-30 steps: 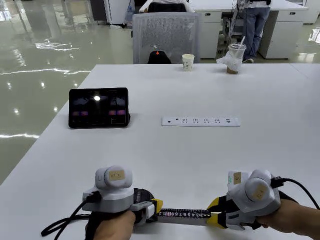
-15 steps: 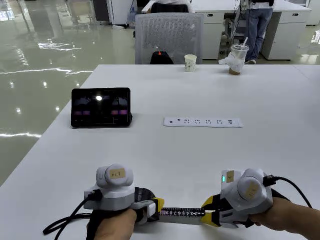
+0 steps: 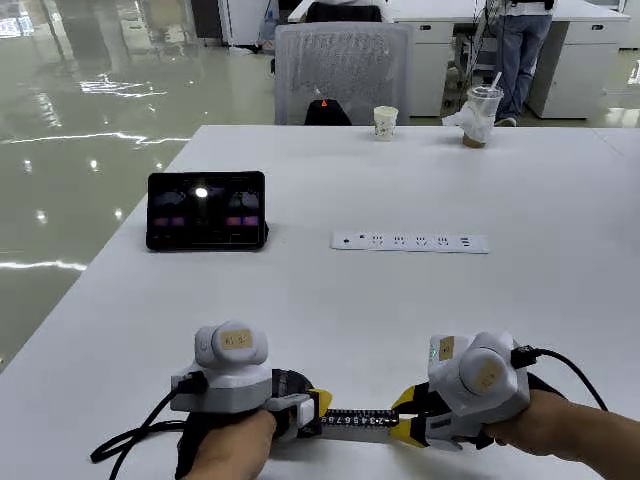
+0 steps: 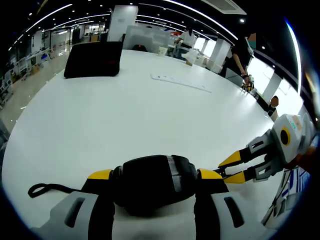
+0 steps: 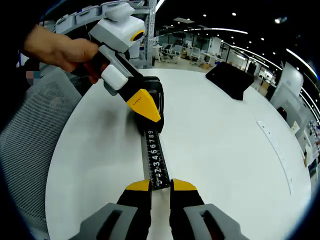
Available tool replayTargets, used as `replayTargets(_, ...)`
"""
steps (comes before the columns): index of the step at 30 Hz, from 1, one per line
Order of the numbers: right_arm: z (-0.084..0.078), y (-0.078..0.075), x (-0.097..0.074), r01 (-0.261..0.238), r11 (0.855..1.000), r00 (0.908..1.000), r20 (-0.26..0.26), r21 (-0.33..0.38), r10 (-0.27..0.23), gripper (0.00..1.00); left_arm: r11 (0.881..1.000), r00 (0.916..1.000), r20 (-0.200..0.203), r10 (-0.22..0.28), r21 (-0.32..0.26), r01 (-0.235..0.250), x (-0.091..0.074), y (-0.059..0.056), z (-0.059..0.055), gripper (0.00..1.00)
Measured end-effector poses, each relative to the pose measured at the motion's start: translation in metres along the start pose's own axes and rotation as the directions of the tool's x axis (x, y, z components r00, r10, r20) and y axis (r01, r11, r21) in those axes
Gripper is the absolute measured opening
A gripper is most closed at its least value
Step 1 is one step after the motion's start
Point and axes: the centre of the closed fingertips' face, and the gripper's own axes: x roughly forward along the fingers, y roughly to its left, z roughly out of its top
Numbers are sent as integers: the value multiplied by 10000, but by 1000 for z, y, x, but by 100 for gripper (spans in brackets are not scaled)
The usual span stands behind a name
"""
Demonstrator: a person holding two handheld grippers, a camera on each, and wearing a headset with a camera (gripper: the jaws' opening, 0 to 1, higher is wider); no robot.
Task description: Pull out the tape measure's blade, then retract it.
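The black tape measure case rests low on the white table near its front edge, with my left gripper shut around it. In the left gripper view the case sits between the yellow-tipped fingers. A short stretch of black numbered blade runs right from the case to my right gripper. The right gripper view shows the blade and its end pinched in my right gripper, with the case beyond.
A dark tablet stands at the left and a white power strip lies mid-table. A paper cup and a plastic cup with a straw are at the far edge, with a grey chair behind.
My right gripper has moved left toward the left one, still holding the blade end. The exposed blade has grown shorter. The left gripper has stayed put.
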Motion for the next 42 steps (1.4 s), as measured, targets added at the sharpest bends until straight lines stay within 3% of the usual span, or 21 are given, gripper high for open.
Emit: replayTargets(42,36,5,37,-214,9997,9994,280,-152,218,10,9997,10000,-71,-34,-241,33,0,0,1,59)
